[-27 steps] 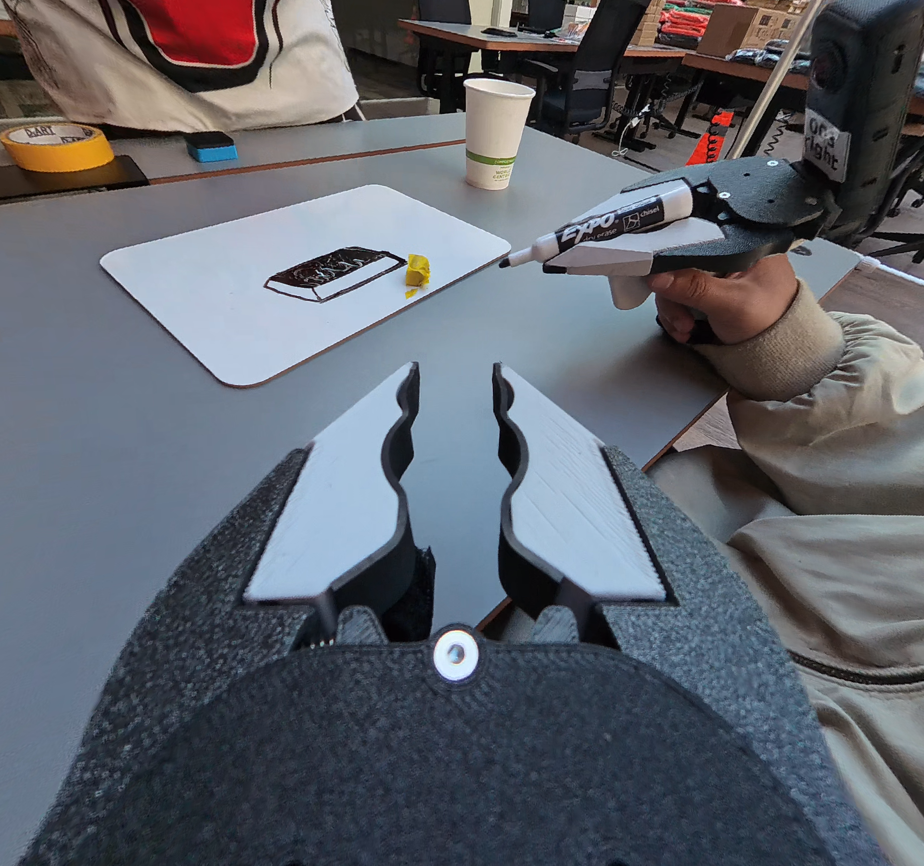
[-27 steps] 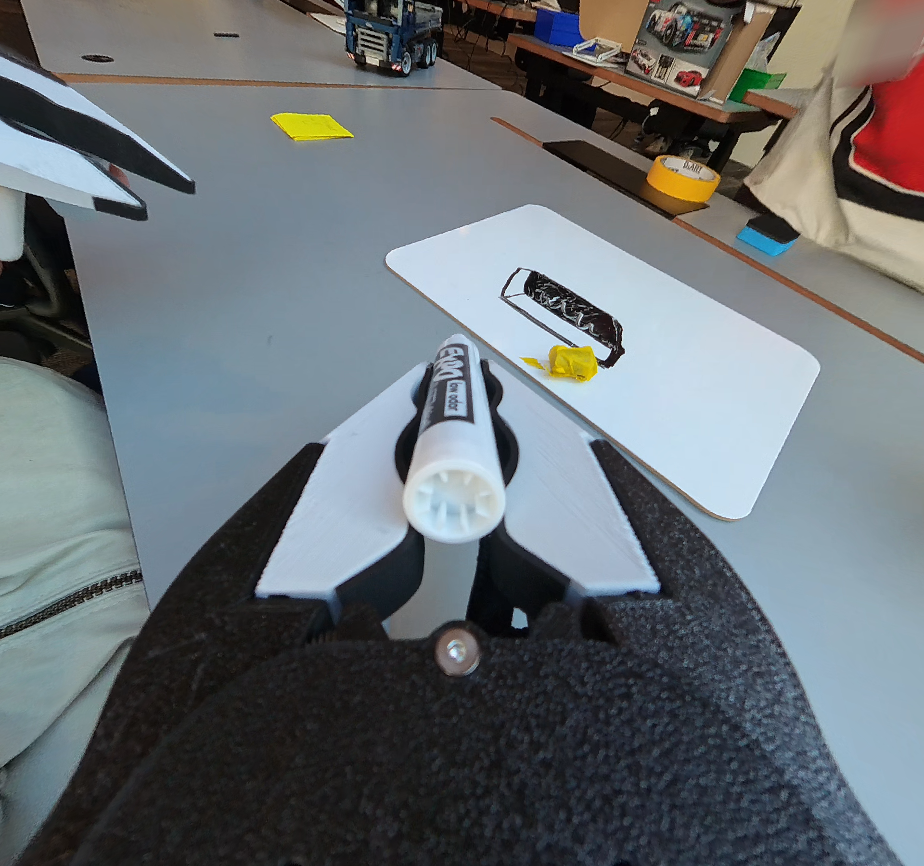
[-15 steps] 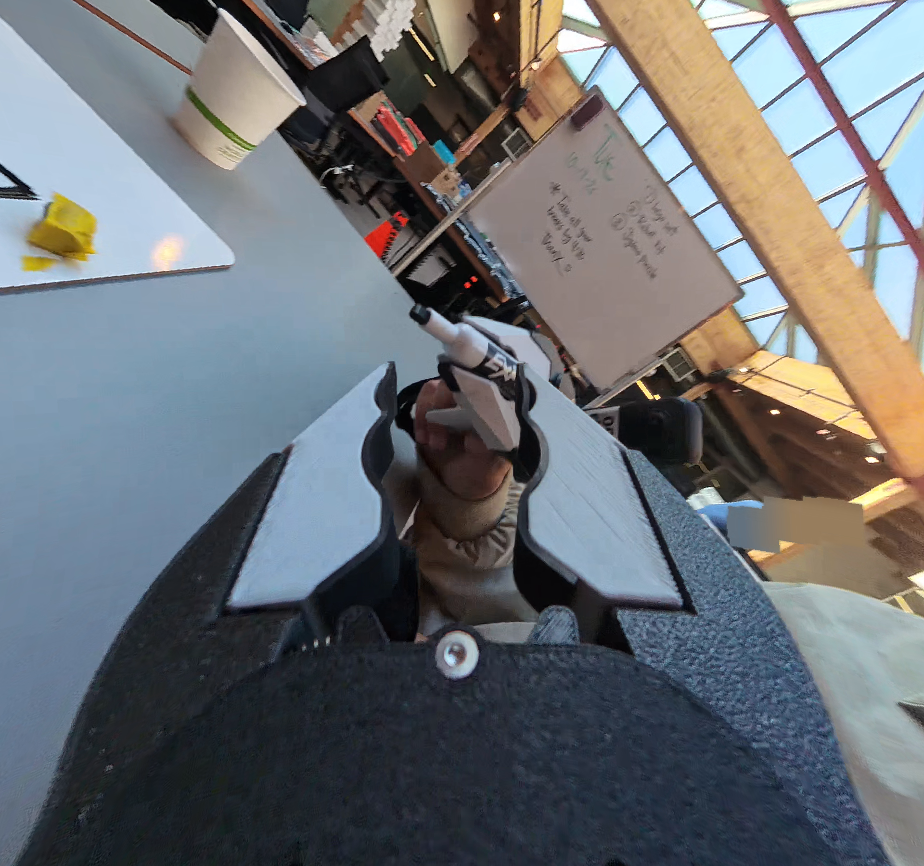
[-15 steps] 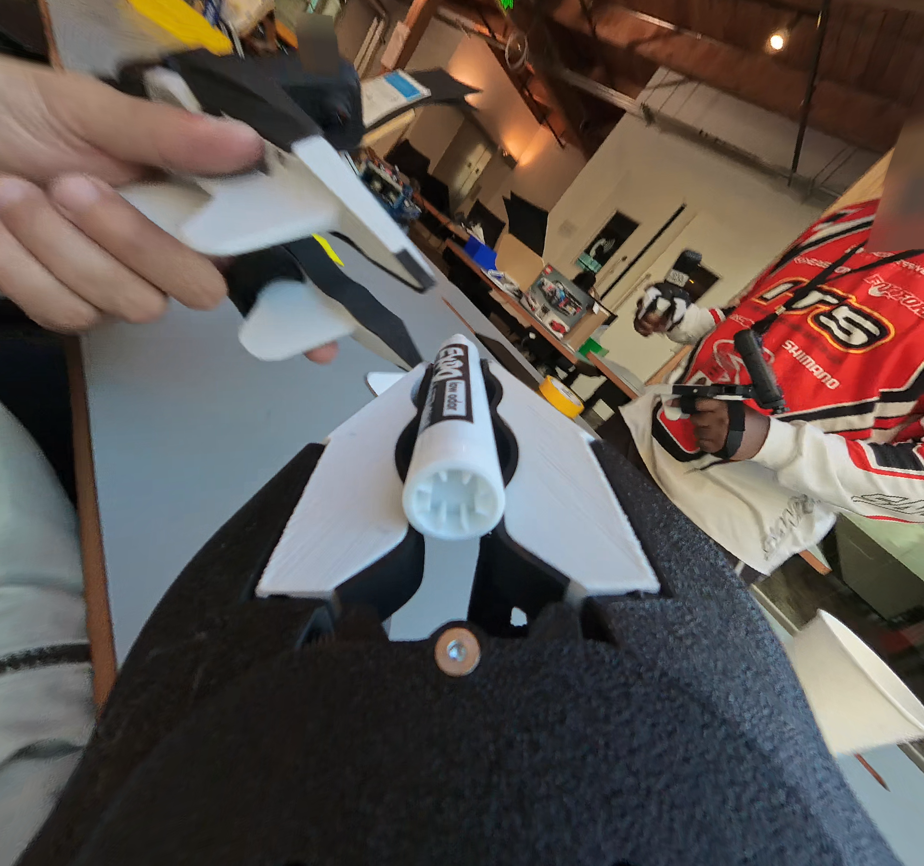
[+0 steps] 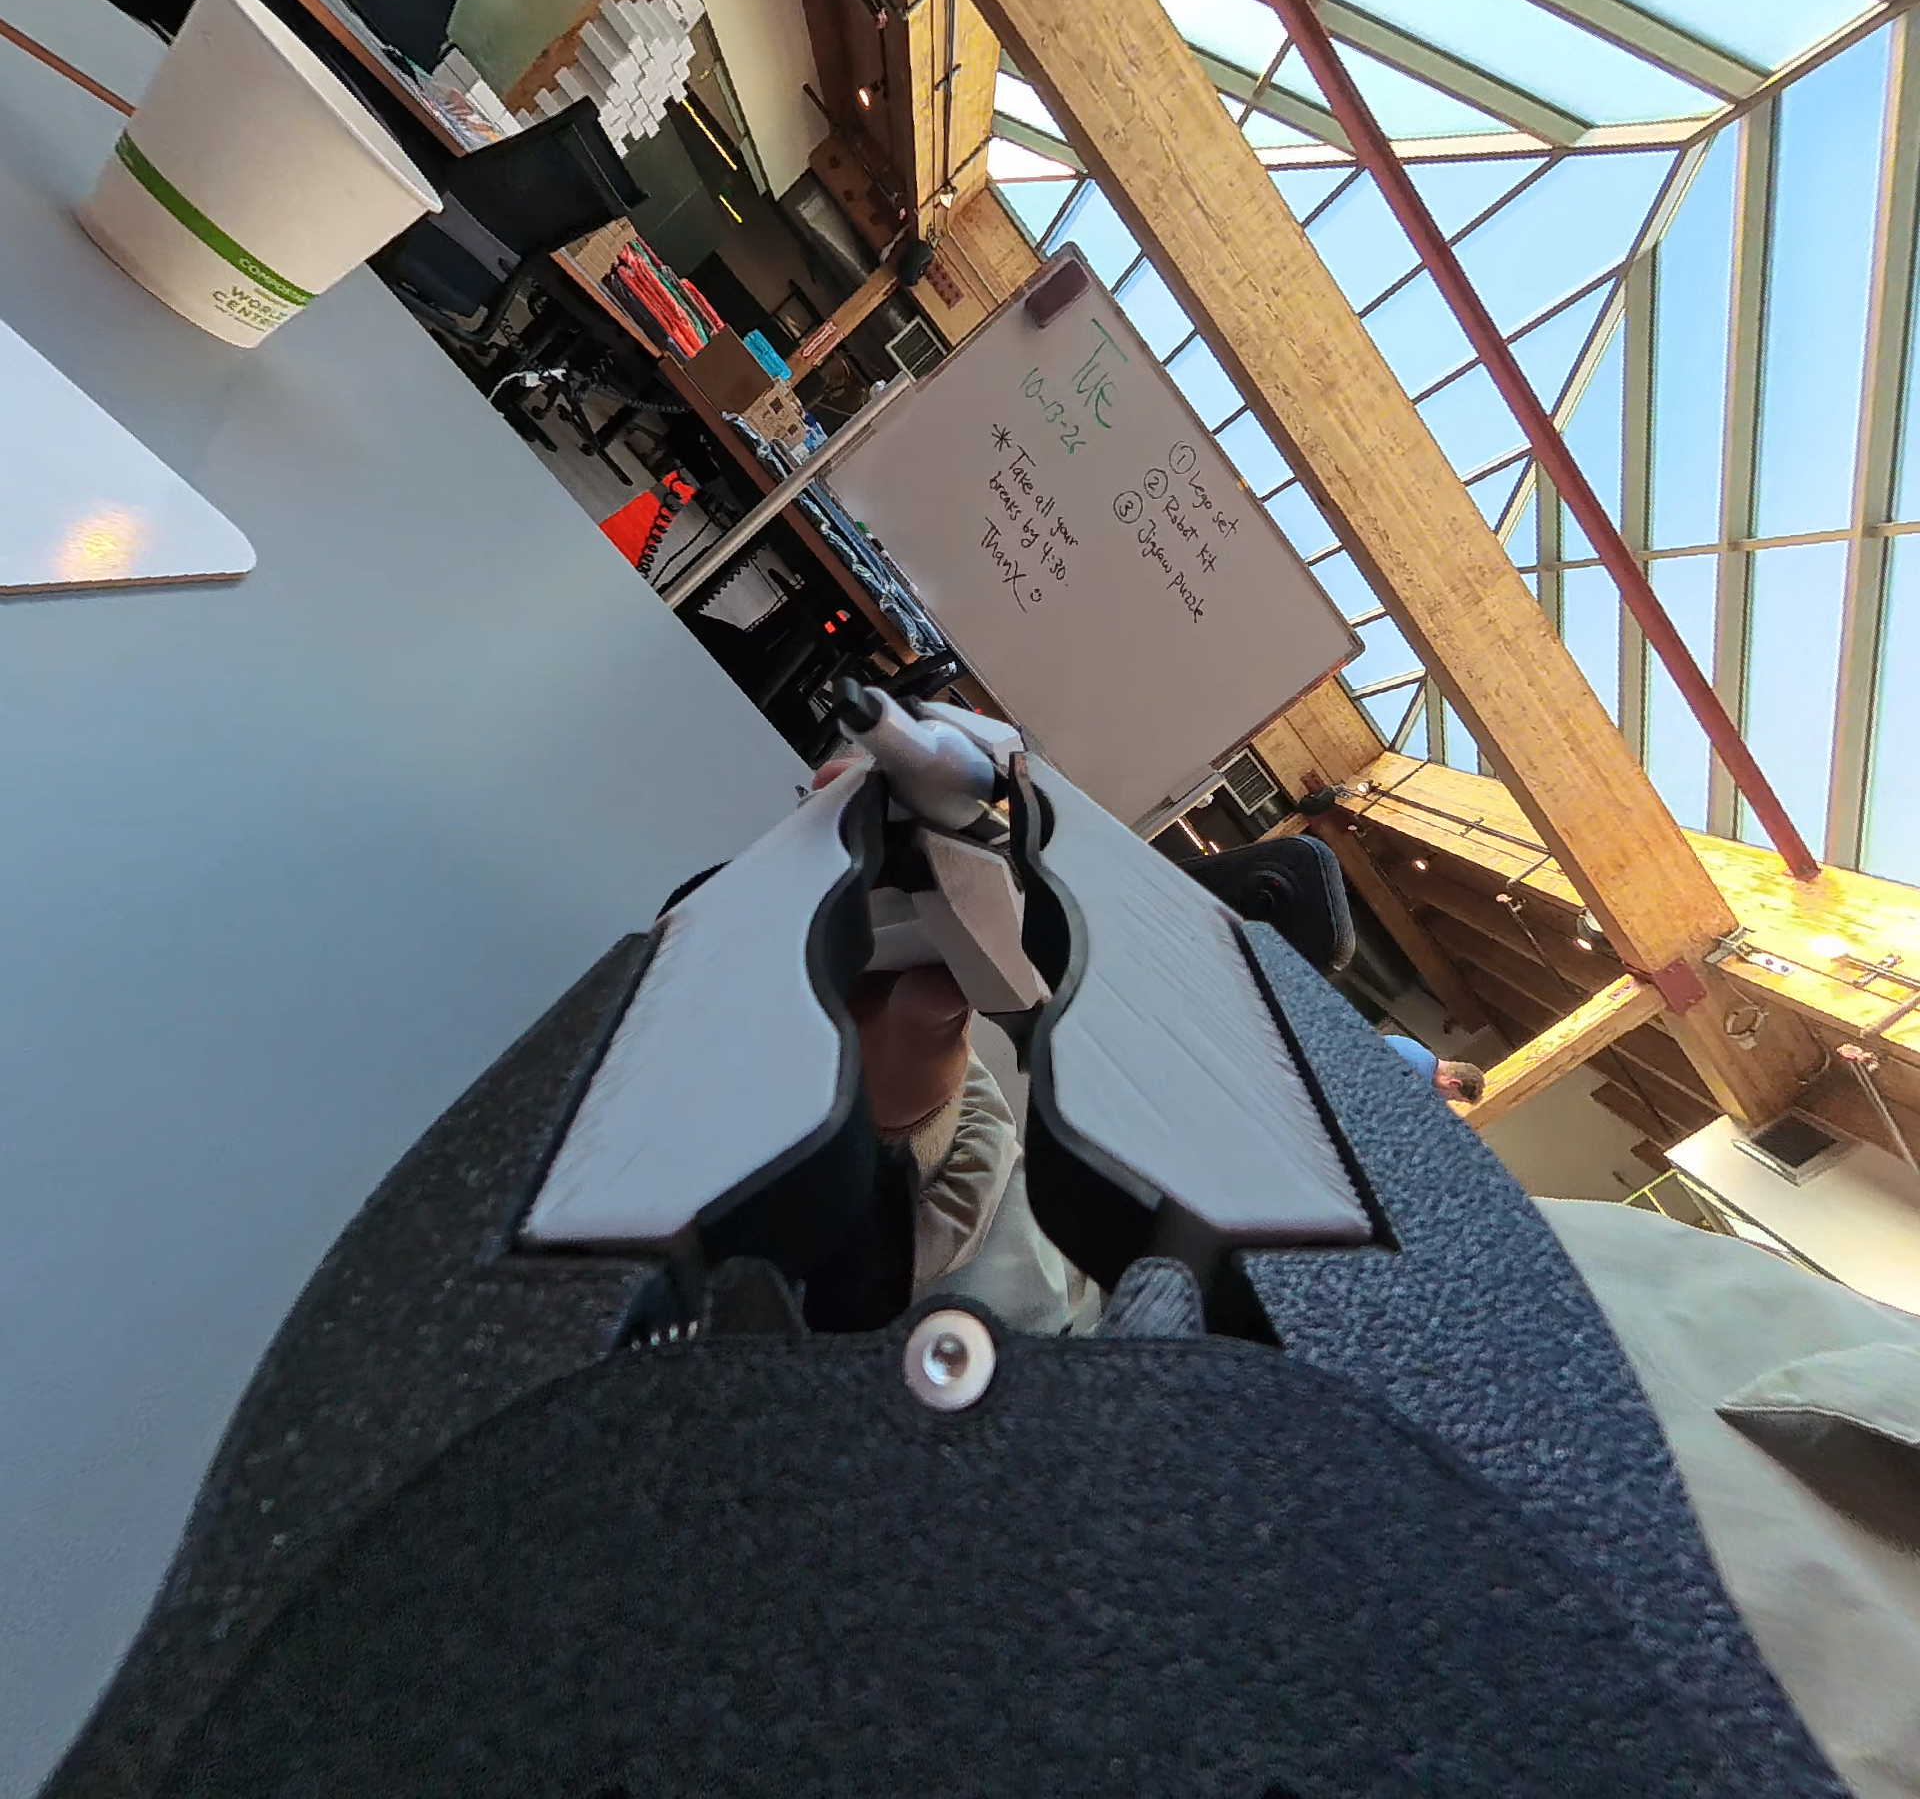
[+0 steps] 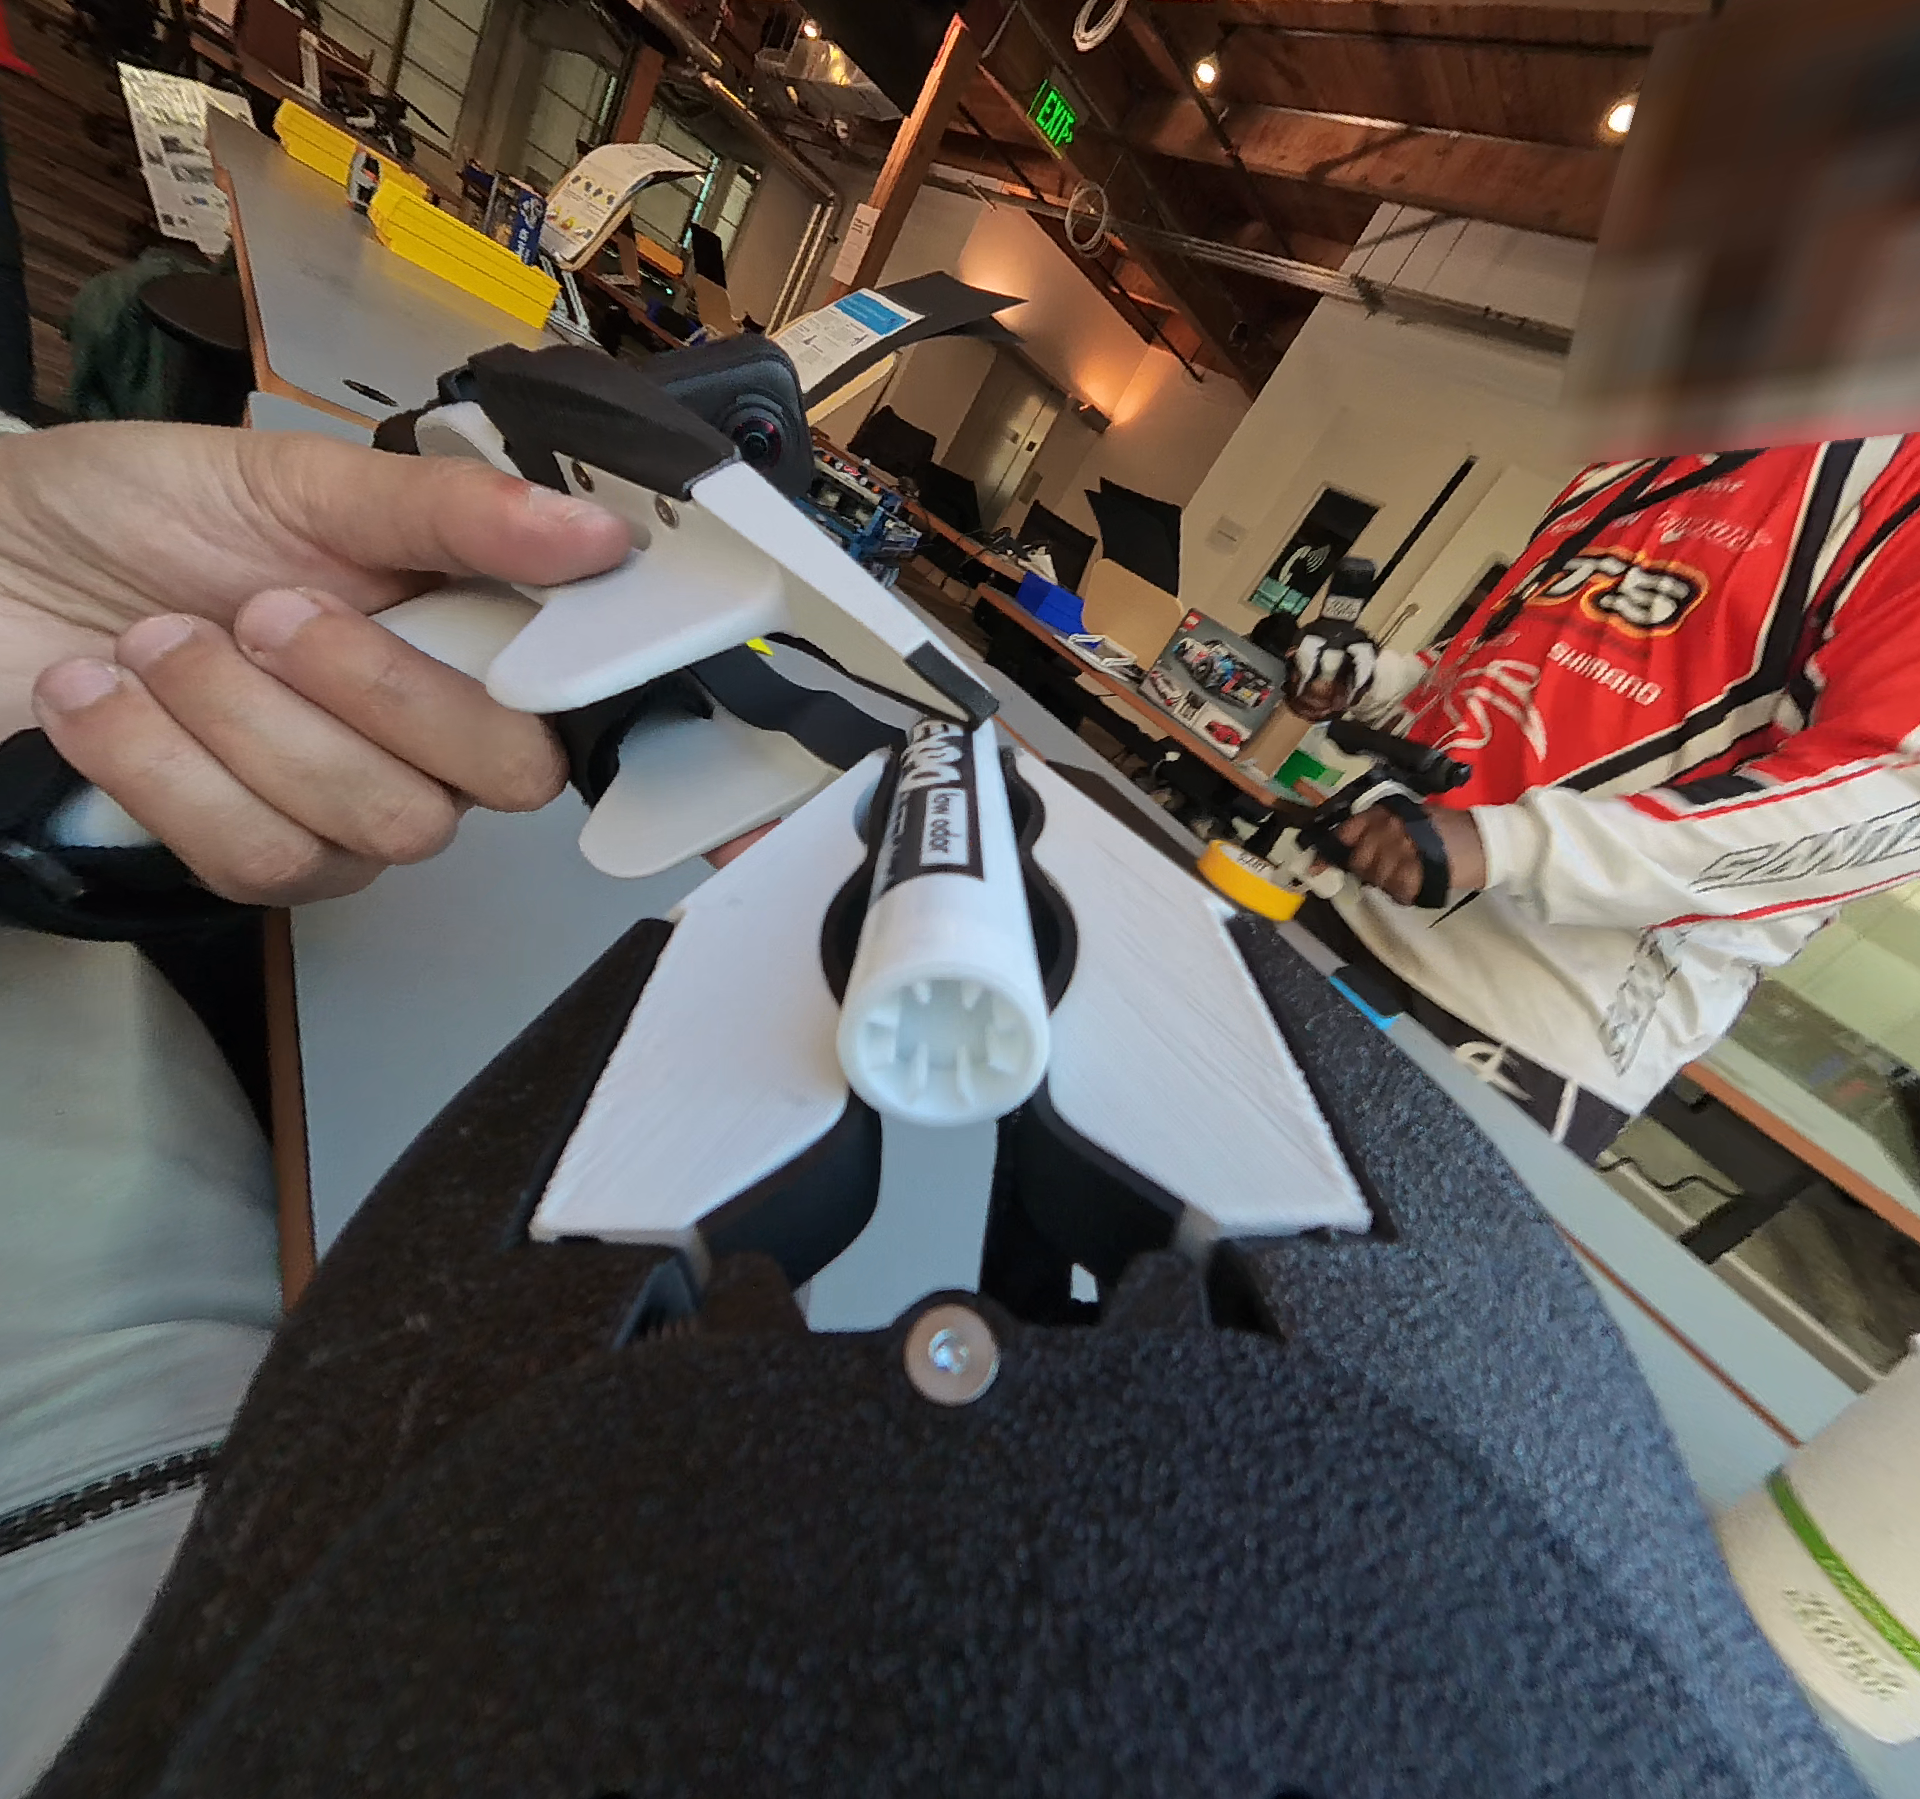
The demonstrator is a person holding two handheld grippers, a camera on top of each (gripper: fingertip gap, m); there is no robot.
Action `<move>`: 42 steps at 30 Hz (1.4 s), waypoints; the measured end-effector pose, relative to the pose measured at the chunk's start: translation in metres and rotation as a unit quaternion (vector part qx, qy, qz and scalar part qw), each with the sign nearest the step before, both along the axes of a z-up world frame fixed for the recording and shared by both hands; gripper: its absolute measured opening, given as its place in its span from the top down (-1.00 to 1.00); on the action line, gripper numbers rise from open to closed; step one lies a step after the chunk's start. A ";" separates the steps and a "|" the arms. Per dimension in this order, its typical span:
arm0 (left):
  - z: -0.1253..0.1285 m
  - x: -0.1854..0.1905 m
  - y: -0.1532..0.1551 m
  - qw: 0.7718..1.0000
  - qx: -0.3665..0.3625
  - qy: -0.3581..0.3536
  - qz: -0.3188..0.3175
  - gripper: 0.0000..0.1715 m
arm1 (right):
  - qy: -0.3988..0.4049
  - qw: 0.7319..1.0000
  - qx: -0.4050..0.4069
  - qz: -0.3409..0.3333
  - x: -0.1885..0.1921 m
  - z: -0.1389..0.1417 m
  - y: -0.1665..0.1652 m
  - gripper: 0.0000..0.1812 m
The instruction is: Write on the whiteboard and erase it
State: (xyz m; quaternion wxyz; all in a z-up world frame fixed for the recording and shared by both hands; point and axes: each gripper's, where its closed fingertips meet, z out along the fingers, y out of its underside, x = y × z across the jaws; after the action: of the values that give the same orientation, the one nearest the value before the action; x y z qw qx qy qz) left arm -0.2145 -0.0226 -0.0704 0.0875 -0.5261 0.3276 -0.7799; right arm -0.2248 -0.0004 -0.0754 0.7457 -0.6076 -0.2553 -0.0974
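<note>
Right claw (image 6: 940,793) clamps a marker (image 6: 951,908) lengthwise at frame centre, nib forward; left claw (image 5: 940,793), fingers apart, straddles the nib end.

ceiling: timber beams (image 5: 1299,378), skylight (image 5: 1756,222) | wall: white (image 6: 1351,419) | furniture: grey tables (image 5: 312,762), wheeled whiteboard (image 5: 1091,544)

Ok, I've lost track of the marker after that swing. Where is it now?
The marker is clamped in the right gripper, centre of the right wrist view, butt end toward the camera. The left gripper reaches in from the left, its fingertips at the marker's far end.
</note>
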 end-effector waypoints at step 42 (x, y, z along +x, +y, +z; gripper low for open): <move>-0.077 -0.007 0.392 0.749 0.466 0.391 0.262 0.79 | 0.087 0.992 -0.097 -0.001 0.020 -0.022 0.020 0.68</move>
State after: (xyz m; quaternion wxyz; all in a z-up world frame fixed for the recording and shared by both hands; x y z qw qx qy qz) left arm -0.2213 0.3691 -0.1473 0.3869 -0.7443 0.5049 -0.2034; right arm -0.2044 0.0197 -0.0972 0.7027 -0.6832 -0.1974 -0.0199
